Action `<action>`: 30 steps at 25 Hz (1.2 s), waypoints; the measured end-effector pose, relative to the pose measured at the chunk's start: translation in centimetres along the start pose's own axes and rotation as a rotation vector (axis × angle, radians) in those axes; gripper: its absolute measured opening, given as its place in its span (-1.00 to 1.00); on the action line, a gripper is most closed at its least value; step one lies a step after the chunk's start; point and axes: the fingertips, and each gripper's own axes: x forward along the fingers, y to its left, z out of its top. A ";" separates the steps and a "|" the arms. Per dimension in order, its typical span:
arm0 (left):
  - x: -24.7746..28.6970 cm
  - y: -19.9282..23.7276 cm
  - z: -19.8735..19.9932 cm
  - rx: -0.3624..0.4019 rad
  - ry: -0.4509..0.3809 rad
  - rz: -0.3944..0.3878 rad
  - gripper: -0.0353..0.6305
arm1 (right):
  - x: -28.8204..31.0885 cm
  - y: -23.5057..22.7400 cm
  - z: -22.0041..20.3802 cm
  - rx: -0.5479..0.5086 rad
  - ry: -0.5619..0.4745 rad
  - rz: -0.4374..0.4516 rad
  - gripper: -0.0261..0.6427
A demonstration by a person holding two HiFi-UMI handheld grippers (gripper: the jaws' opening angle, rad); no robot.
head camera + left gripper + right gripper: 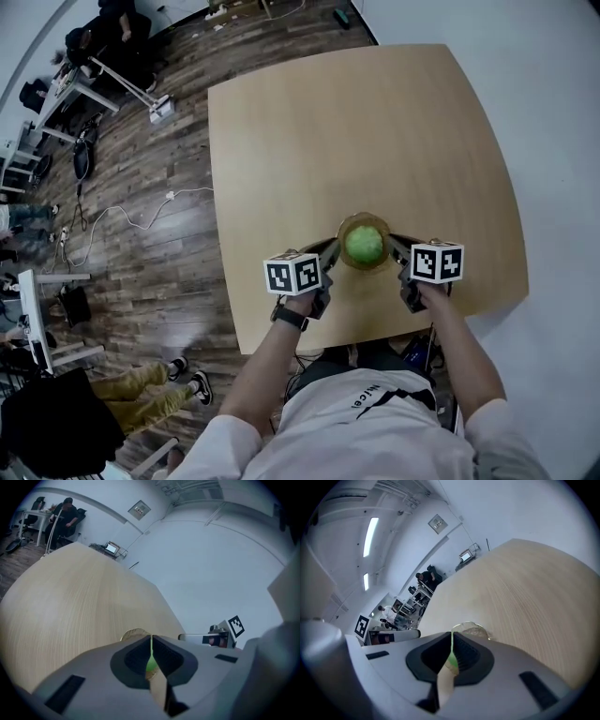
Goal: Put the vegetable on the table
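Observation:
A round green vegetable [364,244] sits in a shallow brown bowl [344,228] near the front edge of the light wooden table [356,122]. My left gripper [336,249] is shut on the bowl's left rim. My right gripper [394,246] is shut on its right rim. In the left gripper view the jaws of the left gripper [151,648] stand almost together, with the bowl's rim [133,633] and a sliver of green [150,664] showing in the slit. The right gripper view shows the same for the right gripper [452,648], the bowl [471,630] and the vegetable [453,660].
The table top beyond the bowl is bare wood. Dark plank floor [141,244] with cables, desks and standing people lies to the left; pale floor [553,141] lies to the right. The table's front edge [375,333] is close to my body.

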 end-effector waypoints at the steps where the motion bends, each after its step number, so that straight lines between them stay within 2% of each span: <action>1: -0.5 -1.1 0.4 0.022 -0.017 -0.020 -0.83 | -0.5 1.1 0.4 -0.022 -0.029 0.007 -0.85; 5: -3.1 -5.4 1.9 0.123 -0.090 -0.089 -0.85 | -2.7 5.6 1.6 -0.111 -0.138 0.032 -0.86; 10: -7.4 -10.0 3.3 0.252 -0.177 -0.138 -0.85 | -6.6 11.2 3.0 -0.206 -0.284 0.055 -0.87; 22: -16.3 -18.1 4.9 0.418 -0.336 -0.189 -0.85 | -13.9 20.3 3.5 -0.330 -0.479 0.095 -0.88; 30: -19.7 -19.6 5.1 0.458 -0.399 -0.190 -0.85 | -15.9 24.4 3.5 -0.407 -0.547 0.118 -0.88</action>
